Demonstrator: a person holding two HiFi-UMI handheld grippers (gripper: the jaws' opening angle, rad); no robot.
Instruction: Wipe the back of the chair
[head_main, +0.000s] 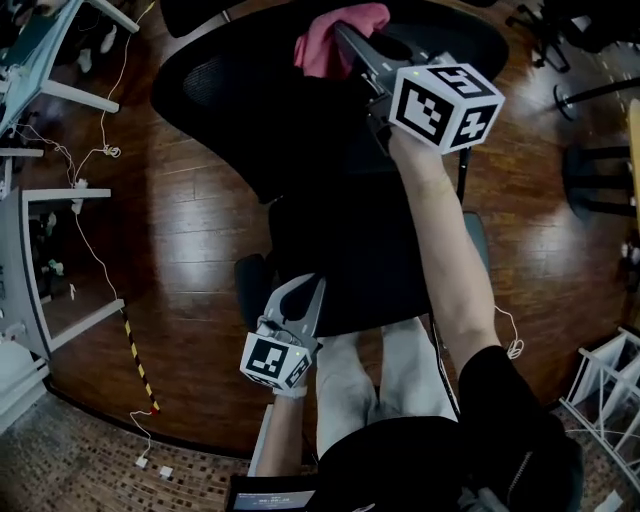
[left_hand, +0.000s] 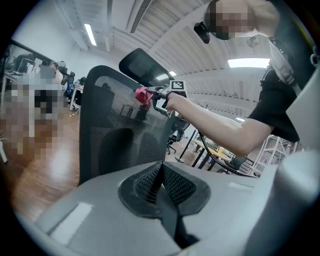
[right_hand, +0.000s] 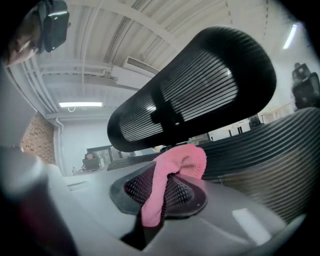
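Observation:
A black mesh office chair fills the middle of the head view, its back (head_main: 290, 110) seen from above. My right gripper (head_main: 345, 40) is shut on a pink cloth (head_main: 340, 35) at the top of the back, just below the headrest (right_hand: 195, 90). In the right gripper view the pink cloth (right_hand: 175, 172) hangs folded between the pads, with the ribbed chair back (right_hand: 272, 160) to the right. My left gripper (head_main: 305, 290) is low by the seat, shut with nothing in it (left_hand: 161, 167). From there the chair back (left_hand: 120, 130) and the pink cloth (left_hand: 142, 95) show.
The floor is dark wood. White desks (head_main: 40, 90) and loose cables stand at the left, with a yellow-black striped strip (head_main: 135, 350) on the floor. Other chair bases (head_main: 590, 95) are at the right and a white rack (head_main: 605, 390) at the lower right.

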